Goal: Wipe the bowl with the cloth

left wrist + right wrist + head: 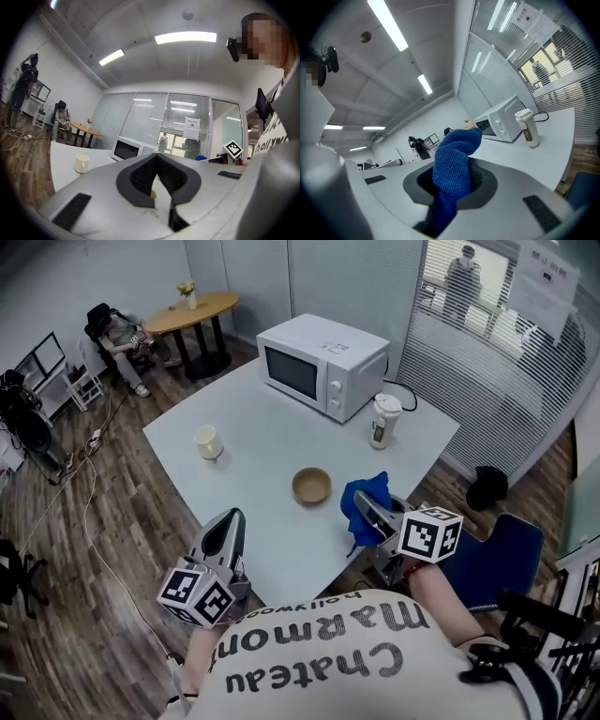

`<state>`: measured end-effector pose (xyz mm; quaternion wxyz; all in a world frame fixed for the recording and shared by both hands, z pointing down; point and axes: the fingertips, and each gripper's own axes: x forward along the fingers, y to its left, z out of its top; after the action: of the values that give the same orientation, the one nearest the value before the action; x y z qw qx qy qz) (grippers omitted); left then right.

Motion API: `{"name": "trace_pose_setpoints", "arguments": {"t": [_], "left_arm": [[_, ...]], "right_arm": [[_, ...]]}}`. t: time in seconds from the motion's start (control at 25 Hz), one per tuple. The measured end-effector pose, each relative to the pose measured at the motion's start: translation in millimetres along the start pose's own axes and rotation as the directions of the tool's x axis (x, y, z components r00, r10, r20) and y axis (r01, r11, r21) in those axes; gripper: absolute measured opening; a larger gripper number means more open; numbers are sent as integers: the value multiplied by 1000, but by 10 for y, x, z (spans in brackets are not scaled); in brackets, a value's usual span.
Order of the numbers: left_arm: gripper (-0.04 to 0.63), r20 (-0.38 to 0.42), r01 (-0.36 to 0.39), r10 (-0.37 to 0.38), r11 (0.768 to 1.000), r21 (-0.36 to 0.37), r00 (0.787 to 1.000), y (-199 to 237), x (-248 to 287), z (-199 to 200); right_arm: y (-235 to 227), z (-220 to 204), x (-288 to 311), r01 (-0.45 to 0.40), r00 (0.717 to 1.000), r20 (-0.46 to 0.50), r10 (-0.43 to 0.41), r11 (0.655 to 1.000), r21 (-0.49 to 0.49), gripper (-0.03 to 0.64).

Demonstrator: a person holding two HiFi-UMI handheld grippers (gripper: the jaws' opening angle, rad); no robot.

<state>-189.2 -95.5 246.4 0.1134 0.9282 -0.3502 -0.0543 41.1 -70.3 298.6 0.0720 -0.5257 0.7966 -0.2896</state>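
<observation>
Right gripper (373,514) clamped on cloth (359,495), just right of bowl (311,486). Left gripper (232,519) closed, empty, left of bowl; best steady bowl while wiping.

The pale table (267,451) carries a microwave (323,365), a lidded cup (384,420), a mug (207,442) and a bowl (311,486).

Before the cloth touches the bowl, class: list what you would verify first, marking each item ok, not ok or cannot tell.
1. Blue cloth clamped in the right hand-held gripper: ok.
2. Left hand-held gripper shut and empty: ok.
3. Bowl upright on the table, cloth not yet touching it: ok.
4. Bowl steadied by anything: not ok.
5. Cup and lidded tumbler standing clear of the bowl: ok.
6. Bowl's inside clean or dirty: cannot tell.
</observation>
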Motion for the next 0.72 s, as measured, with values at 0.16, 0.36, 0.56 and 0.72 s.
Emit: {"name": "trace_pose_setpoints", "arguments": {"t": [0.16, 0.36, 0.56, 0.72], "left_arm": [[-12, 28, -8, 9, 999, -33, 1000, 121, 101, -101], [-12, 80, -14, 19, 998, -63, 997, 284, 259, -98], [-11, 26, -44, 45, 998, -55, 999, 321, 514, -336], [-11, 3, -78, 79, 994, -75, 997, 348, 758, -461]], "right_arm": [[-3, 112, 126, -68, 995, 76, 66, 997, 30, 52], [-16, 362, 357, -120, 986, 125, 112, 991, 61, 52], [-203, 283, 581, -130, 991, 47, 129, 991, 15, 52], [-380, 256, 838, -180, 984, -26, 179, 983, -37, 52]]}}
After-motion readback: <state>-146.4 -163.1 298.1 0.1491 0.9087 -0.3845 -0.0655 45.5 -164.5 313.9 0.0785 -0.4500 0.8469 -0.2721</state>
